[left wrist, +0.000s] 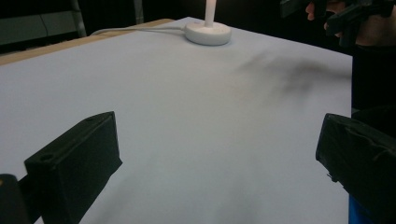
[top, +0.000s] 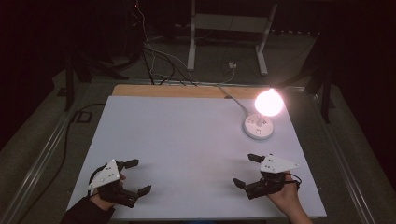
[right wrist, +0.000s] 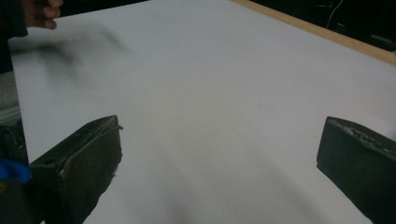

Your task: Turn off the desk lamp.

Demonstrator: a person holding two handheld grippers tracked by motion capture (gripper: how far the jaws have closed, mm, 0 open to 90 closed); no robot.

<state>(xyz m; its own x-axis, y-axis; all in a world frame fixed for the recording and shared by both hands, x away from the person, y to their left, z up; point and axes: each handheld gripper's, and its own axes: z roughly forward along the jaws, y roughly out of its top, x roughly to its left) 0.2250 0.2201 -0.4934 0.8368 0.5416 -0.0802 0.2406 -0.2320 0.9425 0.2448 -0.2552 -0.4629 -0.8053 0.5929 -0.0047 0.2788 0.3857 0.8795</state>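
The lit lamp (top: pixel 259 116) stands on the far right part of the table (top: pixel 187 135), its glowing bulb (top: pixel 269 102) tilted over a round white base (top: pixel 258 126) that sits flat on the white sheet; a white cord (top: pixel 231 99) runs from the base toward the far edge, where a strip of bare wood shows beyond the sheet. The right tool (top: pixel 248 170) is the nearer of the two to the lamp, on the near right of the table and well short of the base, with bare sheet between them. Its jaws are spread wide with nothing between them, one pointing toward the lamp side and the other toward the middle of the table; in the right gripper view the two black jaws rise at either side over plain white sheet. A hand (top: pixel 285 196) holds it from the near edge. The left tool (top: pixel 138 176) sits at the near left, well apart from both the lamp and the right tool, its jaws likewise spread and gripping nothing. In the left gripper view its jaws frame the white sheet, with the lamp base (left wrist: pixel 208 33) and the lower stem far across the table and the other hand with its tool at the upper right. Beyond the table, cables lie on the dim floor in front of a white metal frame (top: pixel 229 32).
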